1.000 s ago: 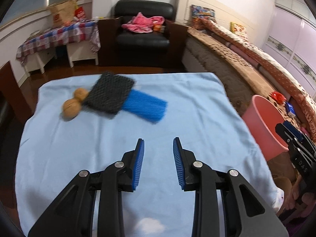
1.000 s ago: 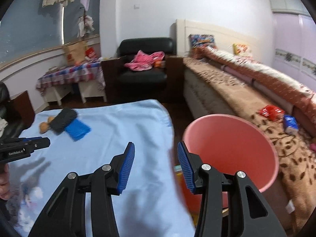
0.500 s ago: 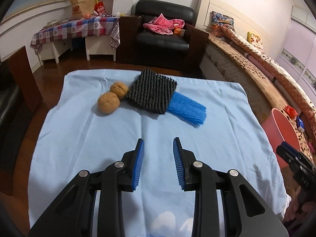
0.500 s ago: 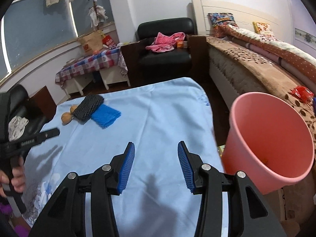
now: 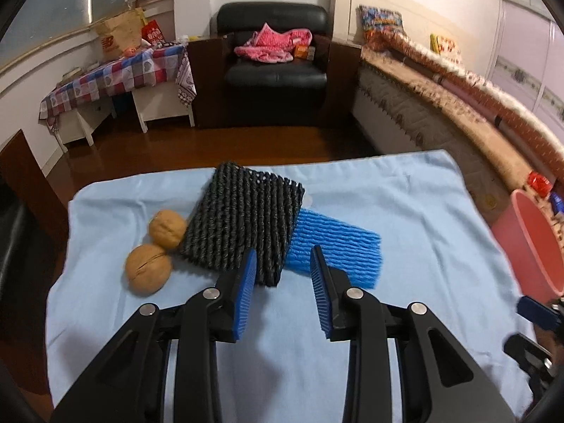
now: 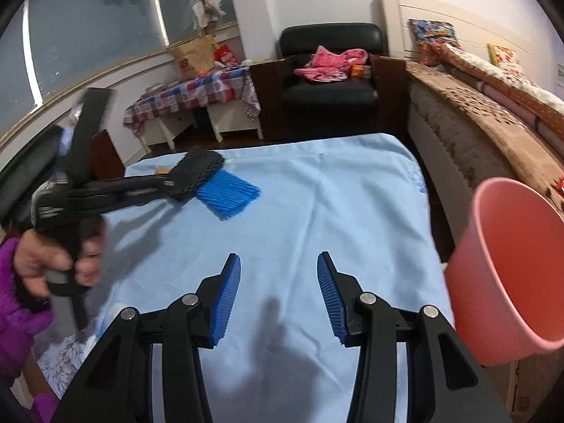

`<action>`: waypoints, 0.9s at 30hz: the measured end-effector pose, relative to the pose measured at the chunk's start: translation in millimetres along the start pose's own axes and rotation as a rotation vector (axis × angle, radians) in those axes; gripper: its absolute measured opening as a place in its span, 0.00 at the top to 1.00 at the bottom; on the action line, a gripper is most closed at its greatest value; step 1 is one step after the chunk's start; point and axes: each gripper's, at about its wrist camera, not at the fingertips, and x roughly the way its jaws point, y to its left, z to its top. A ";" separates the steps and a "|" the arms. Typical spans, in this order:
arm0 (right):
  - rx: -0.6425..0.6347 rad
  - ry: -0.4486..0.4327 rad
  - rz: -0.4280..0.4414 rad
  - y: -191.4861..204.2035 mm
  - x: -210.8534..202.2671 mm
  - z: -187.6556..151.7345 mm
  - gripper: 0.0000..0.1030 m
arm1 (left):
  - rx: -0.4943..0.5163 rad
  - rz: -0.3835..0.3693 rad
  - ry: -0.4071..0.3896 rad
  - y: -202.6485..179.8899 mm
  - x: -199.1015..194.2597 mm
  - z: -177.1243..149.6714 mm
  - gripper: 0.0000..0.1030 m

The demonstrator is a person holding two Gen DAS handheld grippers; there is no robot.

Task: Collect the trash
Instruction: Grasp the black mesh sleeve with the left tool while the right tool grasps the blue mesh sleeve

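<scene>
A black foam net [image 5: 243,224] lies on the light blue cloth [image 5: 405,211], partly over a blue foam net [image 5: 335,250]. Two walnuts [image 5: 149,273] sit just left of them. My left gripper [image 5: 282,264] is open and empty, its tips at the near edge of the black net. It shows in the right wrist view [image 6: 165,183] reaching to the nets [image 6: 225,190]. My right gripper [image 6: 278,268] is open and empty over the cloth's near part. A pink bucket [image 6: 511,275] stands at the right, off the table edge.
A bed [image 5: 458,105] runs along the right side beyond the bucket [image 5: 532,243]. A black armchair [image 5: 275,70] and a small table with a checked cloth [image 5: 116,77] stand across the wooden floor behind the table.
My left gripper has moved forward up to the nets, which now lie at its tips. My right gripper has swung left from the bucket to over the cloth.
</scene>
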 end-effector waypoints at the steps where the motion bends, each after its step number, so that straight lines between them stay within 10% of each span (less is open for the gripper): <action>1: -0.009 0.001 0.010 3.1 2.2 2.1 0.56 | 0.004 0.009 0.007 -0.7 4.7 0.4 0.69; 7: -0.079 0.018 0.074 22.0 22.5 19.0 0.56 | -0.034 0.018 0.006 10.5 19.3 0.1 0.70; 11: -0.131 0.043 0.111 34.7 44.5 33.2 0.52 | -0.080 -0.013 -0.004 24.2 16.2 -2.4 0.90; 27: -0.375 0.185 0.031 77.1 155.1 66.7 0.52 | -0.235 -0.163 -0.098 55.6 -42.0 -4.4 0.91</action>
